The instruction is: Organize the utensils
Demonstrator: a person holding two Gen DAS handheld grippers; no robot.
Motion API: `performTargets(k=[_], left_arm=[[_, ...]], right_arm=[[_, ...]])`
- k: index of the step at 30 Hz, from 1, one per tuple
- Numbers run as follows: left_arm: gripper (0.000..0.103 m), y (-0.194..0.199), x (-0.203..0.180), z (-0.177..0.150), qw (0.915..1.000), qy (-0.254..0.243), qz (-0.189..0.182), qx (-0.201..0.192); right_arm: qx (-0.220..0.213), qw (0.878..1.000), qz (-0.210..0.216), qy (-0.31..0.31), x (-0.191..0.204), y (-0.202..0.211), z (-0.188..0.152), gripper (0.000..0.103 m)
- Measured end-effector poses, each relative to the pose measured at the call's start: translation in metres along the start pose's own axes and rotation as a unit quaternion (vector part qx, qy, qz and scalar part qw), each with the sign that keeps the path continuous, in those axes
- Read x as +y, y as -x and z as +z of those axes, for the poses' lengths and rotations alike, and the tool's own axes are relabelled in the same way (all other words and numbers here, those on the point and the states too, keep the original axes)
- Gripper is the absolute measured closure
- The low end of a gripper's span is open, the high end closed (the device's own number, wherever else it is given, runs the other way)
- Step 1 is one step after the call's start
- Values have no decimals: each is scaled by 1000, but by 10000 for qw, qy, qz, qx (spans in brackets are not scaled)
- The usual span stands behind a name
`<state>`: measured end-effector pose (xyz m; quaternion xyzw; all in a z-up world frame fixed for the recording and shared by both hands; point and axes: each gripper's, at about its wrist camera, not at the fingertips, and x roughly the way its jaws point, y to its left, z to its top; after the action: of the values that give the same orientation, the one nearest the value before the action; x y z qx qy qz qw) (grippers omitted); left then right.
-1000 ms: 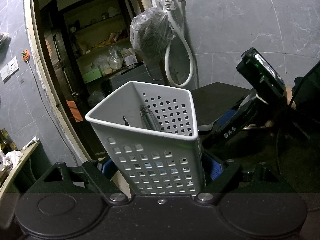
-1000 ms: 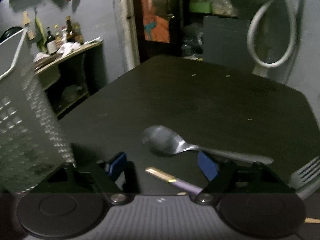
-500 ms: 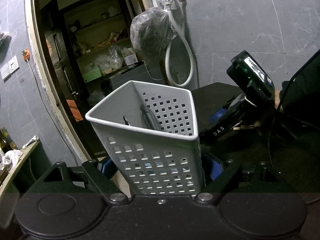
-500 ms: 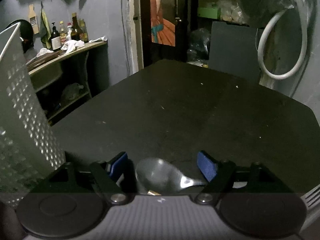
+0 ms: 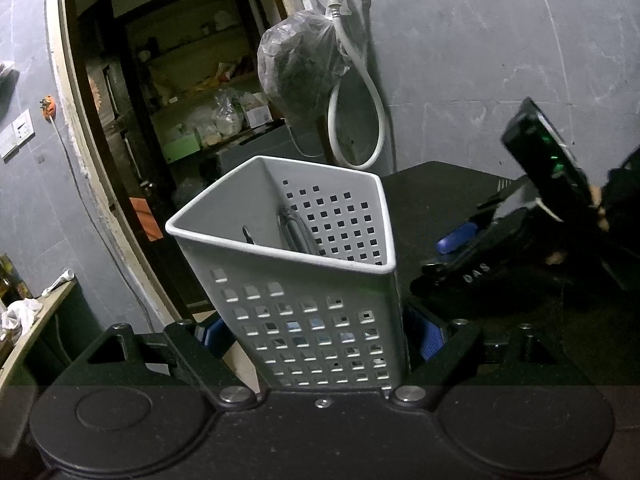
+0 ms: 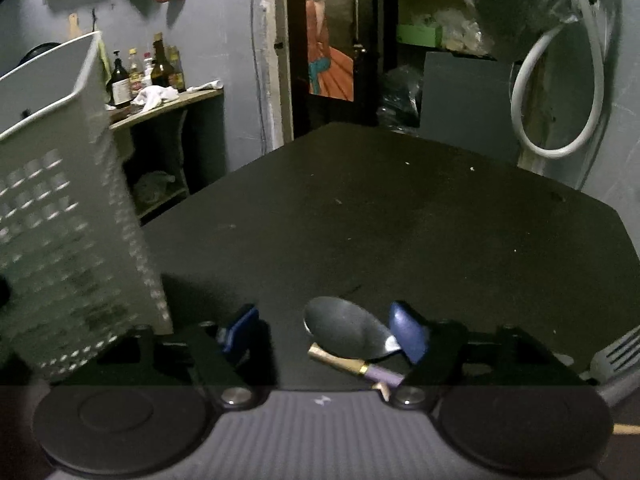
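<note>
Tabletop: a dark, matte surface was seen filling most of the right wrist view, with a few pale specks scattered on it.
Basket: a white perforated plastic holder was held tilted, gripped low on its walls between the blue pads of the left gripper; the same basket was seen blurred at the left edge of the right wrist view. Its base could not be told as resting on the tabletop or lifted.
Basket contents: a grey looped handle and a thin dark tip were seen standing inside (which utensils they belonged to could not be told).
Left jaws: they were clamped on the basket's two sides.
Right gripper: it was pointed down at the tabletop, its jaws closing with the spoon's bowl between them; the right pad was seen at the neck of the spoon (contact could not be confirmed), the left pad well clear.
Spoon: a metal spoon was seen lying on the tabletop, bowl up, its handle hidden behind the right finger.
Slim stick: a gold and lilac piece was seen lying just beside the spoon, nearer the camera.
Fork: pale tines were seen at the right edge, on the tabletop.
</note>
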<state>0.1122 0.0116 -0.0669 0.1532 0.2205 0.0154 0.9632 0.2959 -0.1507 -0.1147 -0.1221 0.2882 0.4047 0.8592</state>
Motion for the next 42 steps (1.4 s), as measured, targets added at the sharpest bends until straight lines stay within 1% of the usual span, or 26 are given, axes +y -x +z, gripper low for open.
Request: performTargets(k=[4,6,10,13,15,16,18,23,31,35,38,40,42], left_arm=[[15,-2,1,0,10000,-18,-22,6],[15,-2,1,0,10000,-30,-31,5],[15,-3,1,0,10000,-39,-33,9],[15,-3,1,0,10000,-39,-33,6],[15,-3,1,0,10000,-44,-30,7],[15,-3,1,0,10000,-44,-27,8],[15,-3,1,0,10000,-38,-29,11],[15,-3,1,-1,10000,-42,-7,17],[15,-3,-2,0,10000,-32,49,38],[15,-4,-3,1,10000,-21,68,42],[15,-4,-4,1,10000,-18,75,44],[15,-4,-4,1,10000,-19,74,45],[15,-4,-4,1,10000,-19,74,44]], right_arm=[[-1,10000,-78,39,5,10,-7,30],[0,9998,-213,7,3,12,-7,28],[26,9997,-199,-100,-5,13,-8,30],[24,9998,-175,-115,-11,13,-7,36],[17,9998,-153,-134,-15,14,-7,44],[17,9998,-139,-135,-18,14,-7,46],[29,9999,-87,-119,-22,15,-6,52],[130,9999,85,-37,-29,15,-2,55],[486,9971,582,41,-43,7,16,60],[566,9964,602,174,-47,3,26,76],[584,9964,583,190,-50,0,31,82],[563,9968,552,110,-53,0,33,86],[500,9975,502,-38,-60,1,35,92]])
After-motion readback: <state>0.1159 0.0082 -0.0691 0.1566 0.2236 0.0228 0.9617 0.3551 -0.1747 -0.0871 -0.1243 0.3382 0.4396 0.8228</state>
